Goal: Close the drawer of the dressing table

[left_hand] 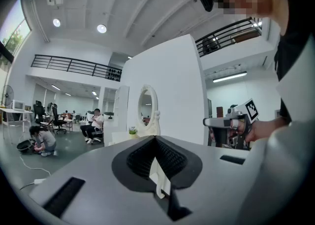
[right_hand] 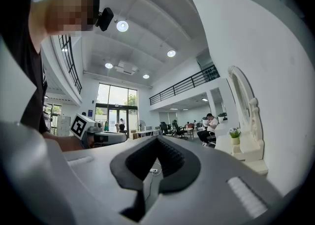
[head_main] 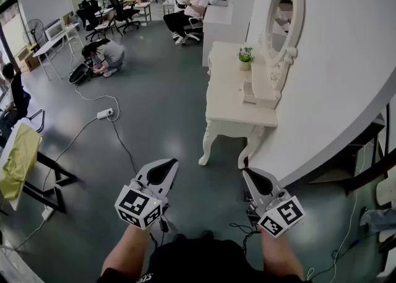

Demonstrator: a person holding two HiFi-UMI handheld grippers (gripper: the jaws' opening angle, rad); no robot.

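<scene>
The white dressing table (head_main: 230, 105) stands ahead against a white wall panel, with an oval mirror (head_main: 281, 15) and a small potted plant (head_main: 245, 56) on top. From above I cannot make out any drawer front. My left gripper (head_main: 171, 162) and right gripper (head_main: 245, 171) are held level side by side, short of the table's near legs, touching nothing. Both are shut and empty. In the left gripper view the left gripper (left_hand: 155, 138) has its tips meeting, with the mirror (left_hand: 146, 106) beyond them. In the right gripper view the right gripper (right_hand: 157, 139) looks the same, the mirror (right_hand: 242, 98) to its right.
A power strip (head_main: 104, 113) and its cables trail over the grey floor to the left. A table with a yellow cloth (head_main: 18, 158) stands at far left. One person crouches on the floor (head_main: 106, 56), another sits on a chair (head_main: 189, 10). Dark shelving (head_main: 365, 152) is at right.
</scene>
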